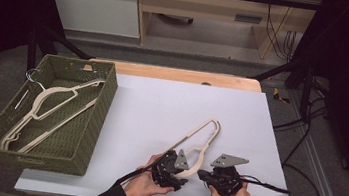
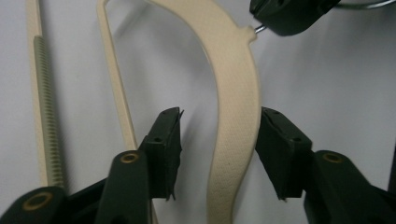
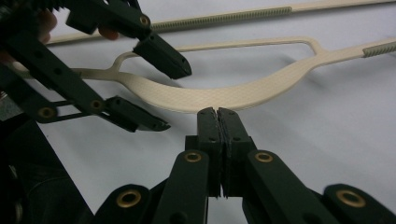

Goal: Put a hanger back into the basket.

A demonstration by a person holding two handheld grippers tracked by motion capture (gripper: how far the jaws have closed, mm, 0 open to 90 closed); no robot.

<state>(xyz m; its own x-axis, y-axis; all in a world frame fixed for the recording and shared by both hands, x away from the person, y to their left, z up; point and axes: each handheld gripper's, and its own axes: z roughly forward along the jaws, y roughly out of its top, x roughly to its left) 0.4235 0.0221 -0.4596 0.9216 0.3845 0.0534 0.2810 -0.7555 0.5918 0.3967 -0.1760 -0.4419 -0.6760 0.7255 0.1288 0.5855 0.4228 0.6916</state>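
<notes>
Closest to us, our right gripper (image 3: 218, 113) has its jaws pressed together on the metal hook at the neck of the cream hanger (image 1: 200, 142), which lies flat on the white table sheet (image 1: 161, 106) near our edge. Our left gripper (image 2: 219, 140) straddles the hanger's broad shoulder arm with jaws spread, the right jaw close against the plastic, the left one apart from it. Both our hands (image 1: 144, 185) rest low on the sheet, side by side. At the table's left stands an olive woven basket (image 1: 104, 99) holding more cream hangers (image 1: 45, 107) with wire hooks. We can read no writing anywhere.
</notes>
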